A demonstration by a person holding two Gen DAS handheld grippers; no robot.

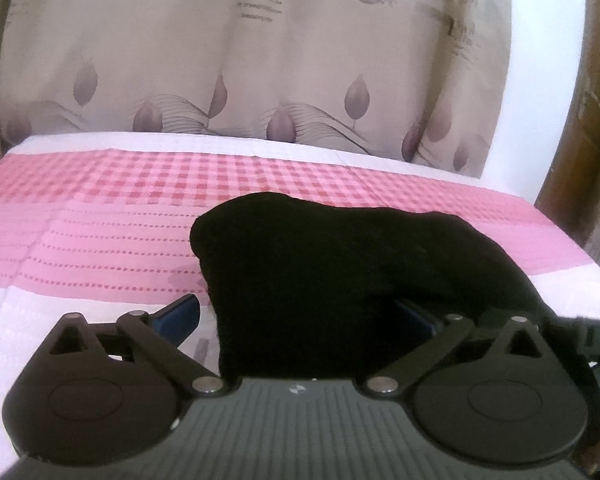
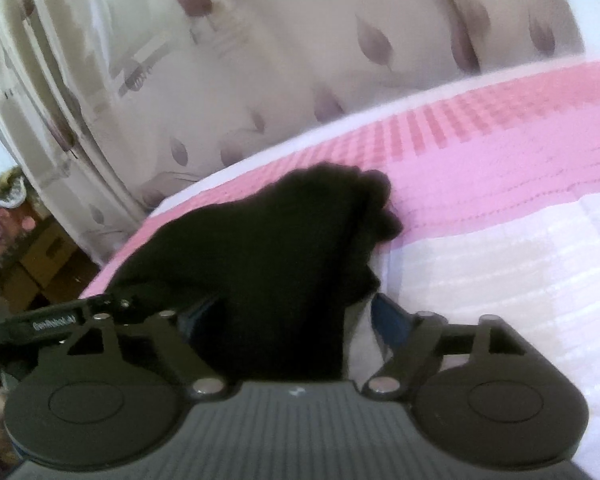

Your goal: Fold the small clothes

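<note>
Left gripper (image 1: 296, 320): jaws spread wide, released. One blue finger pad (image 1: 180, 316) shows at the 9 o'clock side of the black garment (image 1: 340, 272), clear of the cloth with pale sheet visible between them. The other pad, on the 3 o'clock side, is mostly hidden under the cloth's edge; contact there cannot be judged. The garment lies bunched between the fingers and runs out toward 12 and 2 o'clock in the left wrist view.

Right gripper (image 2: 296, 320): jaws also apart, not clamping. Blue pad (image 2: 388, 316) at 3 o'clock stands just beside the garment's (image 2: 268, 248) edge, with a strip of white sheet between. The pad at 9 o'clock is covered by dark cloth and cannot be seen clearly. The view is motion-blurred.

Garment: one dark, soft heap, folded or crumpled over itself; its kind cannot be told. It rests on the bed sheet (image 1: 100, 232), on the pink band near where pink meets white. In the right wrist view its far end is lumpy, toward 1 o'clock.

Surroundings: the sheet carries pink check toward 12 o'clock and dotted pink stripes nearer. Behind it at 12 o'clock stands a beige mattress (image 1: 260, 80) with purple leaf print, upright. A brown wooden frame (image 1: 580, 140) is at 3 o'clock in the left view. Cardboard boxes (image 2: 40, 256) sit at 9 o'clock in the right view.
</note>
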